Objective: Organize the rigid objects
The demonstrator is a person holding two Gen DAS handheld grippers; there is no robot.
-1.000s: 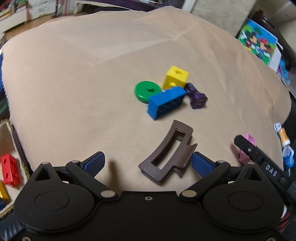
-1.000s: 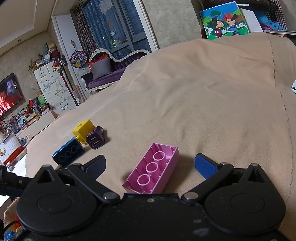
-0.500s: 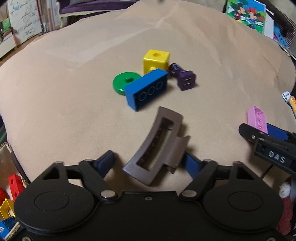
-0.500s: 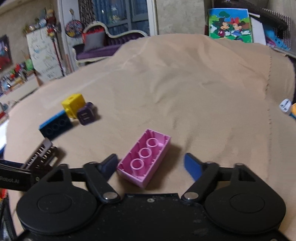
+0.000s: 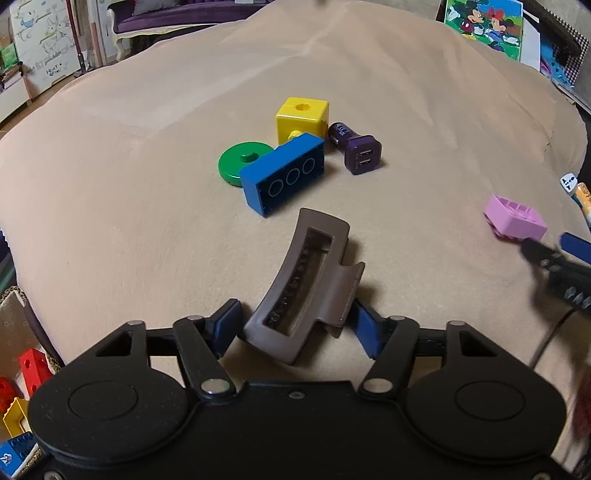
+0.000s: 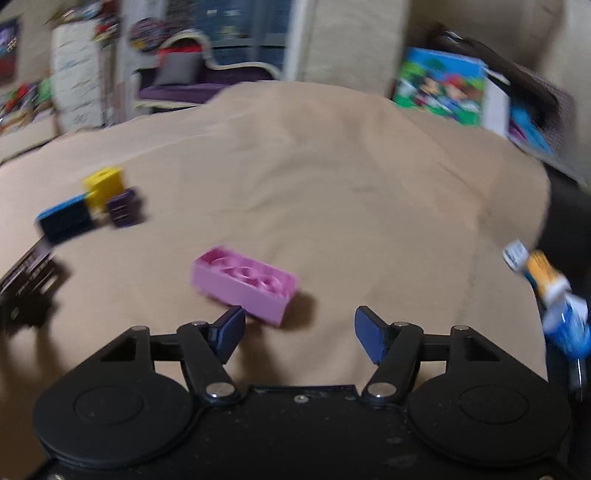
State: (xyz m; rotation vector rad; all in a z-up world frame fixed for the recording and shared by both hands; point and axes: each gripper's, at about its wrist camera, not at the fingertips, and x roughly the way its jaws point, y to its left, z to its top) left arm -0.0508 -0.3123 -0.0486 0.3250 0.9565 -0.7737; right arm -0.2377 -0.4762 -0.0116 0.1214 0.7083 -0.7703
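Note:
A brown hair claw clip [image 5: 306, 280] lies on the beige cloth [image 5: 147, 147], its near end between the blue pads of my left gripper [image 5: 295, 326]; the jaws stand close on both sides of it. Beyond it sit a blue brick [image 5: 282, 173], a green disc [image 5: 242, 162], a yellow cube [image 5: 301, 118] and a purple car charger [image 5: 356, 149]. A pink brick [image 6: 243, 284] lies upside down just ahead of my open right gripper [image 6: 300, 330], near its left pad. The pink brick [image 5: 515, 218] and right gripper also show at the left wrist view's right edge.
A box with red, yellow and blue bricks [image 5: 22, 387] sits low at the left, off the cloth. A picture book [image 5: 484, 26] stands at the far right. Small bottles and a die [image 6: 546, 288] lie at the right edge. The right wrist view is motion-blurred.
My left gripper's jaws have narrowed around the clip's near end. My right gripper has swung so the pink brick now sits left of centre, outside the jaws.

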